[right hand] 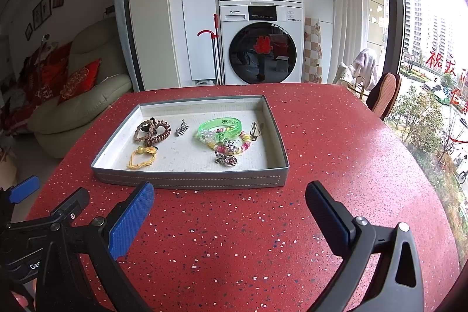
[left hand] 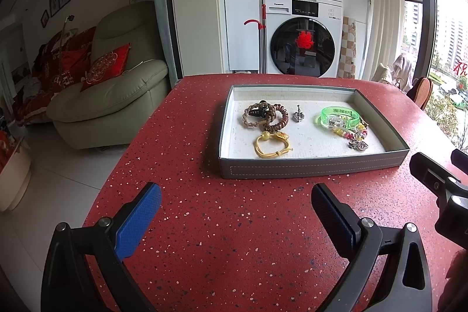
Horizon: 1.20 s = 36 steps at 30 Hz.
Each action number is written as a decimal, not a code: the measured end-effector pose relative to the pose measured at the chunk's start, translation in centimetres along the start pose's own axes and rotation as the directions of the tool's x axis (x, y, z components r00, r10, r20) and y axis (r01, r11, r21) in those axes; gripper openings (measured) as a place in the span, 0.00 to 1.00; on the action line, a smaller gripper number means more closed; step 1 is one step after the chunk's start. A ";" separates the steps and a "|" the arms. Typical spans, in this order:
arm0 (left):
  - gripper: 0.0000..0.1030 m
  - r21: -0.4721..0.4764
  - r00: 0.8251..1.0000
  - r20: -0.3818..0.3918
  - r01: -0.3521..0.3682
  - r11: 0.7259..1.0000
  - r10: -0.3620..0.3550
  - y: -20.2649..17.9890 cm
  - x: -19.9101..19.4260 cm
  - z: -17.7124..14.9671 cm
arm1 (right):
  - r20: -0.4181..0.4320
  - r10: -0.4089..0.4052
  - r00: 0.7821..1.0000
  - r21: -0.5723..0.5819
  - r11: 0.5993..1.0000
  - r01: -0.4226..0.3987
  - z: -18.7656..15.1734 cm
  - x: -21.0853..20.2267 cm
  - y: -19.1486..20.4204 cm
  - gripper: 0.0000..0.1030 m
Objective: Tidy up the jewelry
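Both claws are hovering low over the near part of the red speckled counter (left hand: 204,239), the left claw (left hand: 235,218) and the right claw (right hand: 229,214) each holding its blue-padded fingers wide apart with nothing between them. Just beyond the fingertips, a shallow grey tray (right hand: 190,180) with a white lining is sitting flat on the counter, and all the jewelry is lying inside it. Nearest the front wall, a yellow cord bracelet (left hand: 270,145) is resting at the left, while a silver heart charm (right hand: 226,160) is lying toward the right, touching a string of pastel beads (right hand: 234,146). Farther back, brown coiled hair ties (left hand: 263,116) are overlapping one another at the left, a small silver pendant (left hand: 298,116) is sitting alone in the middle, and a translucent green bangle (right hand: 220,129) is lying over the beads at the right. Beside the bangle, what is possibly a small gold clip (right hand: 256,130) is leaning near the right wall. Behind the counter, a stacked washer and dryer (right hand: 260,43) are standing against the wall, with a pale green sofa (left hand: 117,95) off to the left.
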State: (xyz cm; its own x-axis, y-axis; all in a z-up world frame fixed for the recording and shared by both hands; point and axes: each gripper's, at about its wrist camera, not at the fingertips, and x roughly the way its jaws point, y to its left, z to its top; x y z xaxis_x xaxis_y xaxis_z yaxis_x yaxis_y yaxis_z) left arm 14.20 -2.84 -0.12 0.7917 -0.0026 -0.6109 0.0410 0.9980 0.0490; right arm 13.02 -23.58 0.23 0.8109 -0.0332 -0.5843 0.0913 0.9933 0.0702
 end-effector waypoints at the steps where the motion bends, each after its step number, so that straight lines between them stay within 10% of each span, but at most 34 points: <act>1: 1.00 -0.001 1.000 -0.001 0.001 1.000 -0.001 0.0 0.0 0.0 | 0.000 -0.001 1.000 -0.001 1.000 0.001 0.0 0.0 0.0 1.00; 36: 1.00 -0.006 1.000 -0.008 0.005 1.000 -0.005 0.0 0.1 0.0 | 0.002 -0.001 1.000 -0.002 1.000 0.001 0.0 -0.1 0.1 1.00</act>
State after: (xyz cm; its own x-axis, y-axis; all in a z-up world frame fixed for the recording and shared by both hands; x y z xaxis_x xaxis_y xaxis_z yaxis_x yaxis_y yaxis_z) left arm 14.28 -2.80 -0.19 0.7864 -0.0070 -0.6177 0.0412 0.9983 0.0411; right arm 12.97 -23.53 0.33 0.8120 -0.0342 -0.5827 0.0909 0.9935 0.0683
